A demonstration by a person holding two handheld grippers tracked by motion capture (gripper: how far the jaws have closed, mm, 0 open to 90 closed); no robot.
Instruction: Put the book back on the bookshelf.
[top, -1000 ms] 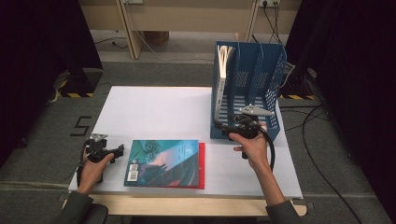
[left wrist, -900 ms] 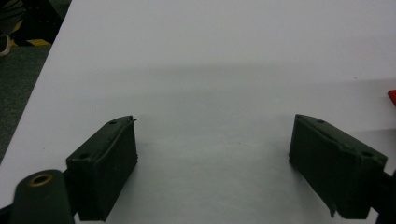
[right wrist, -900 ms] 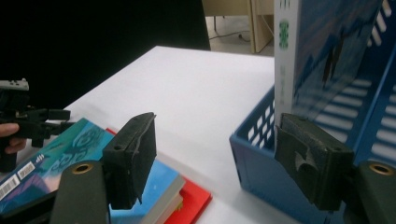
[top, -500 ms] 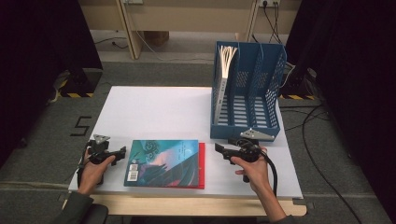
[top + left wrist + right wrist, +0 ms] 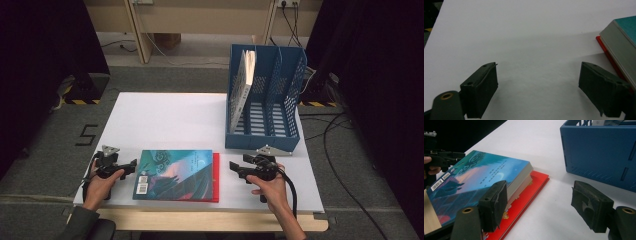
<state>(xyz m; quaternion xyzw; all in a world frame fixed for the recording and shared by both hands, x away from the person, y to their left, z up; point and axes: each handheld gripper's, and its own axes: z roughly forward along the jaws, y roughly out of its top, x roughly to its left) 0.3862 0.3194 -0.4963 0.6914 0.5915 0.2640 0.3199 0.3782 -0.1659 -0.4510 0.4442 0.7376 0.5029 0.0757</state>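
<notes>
A thick teal-covered book (image 5: 175, 172) lies flat on a thin red book (image 5: 216, 175) near the front of the white table (image 5: 165, 120). My left gripper (image 5: 131, 165) rests just left of the books, open, its jaws pointing at them. Its own view has the open left gripper (image 5: 539, 68) over bare table, with the teal book (image 5: 624, 37) and red book (image 5: 607, 53) at the right. My right gripper (image 5: 236, 169) is low on the table right of the books, open and holding nothing. From the right gripper (image 5: 539, 188) I see the teal book (image 5: 481, 175) stacked on the red book (image 5: 534, 185).
A blue slotted file rack (image 5: 272, 97) stands at the table's back right, a book (image 5: 242, 82) upright in its left compartment. The rack's front wall (image 5: 599, 152) is close to my right gripper. Cables run over the floor at the right.
My right gripper has come down and back from the rack's front to the table beside the books. The left gripper and the books have stayed put.
</notes>
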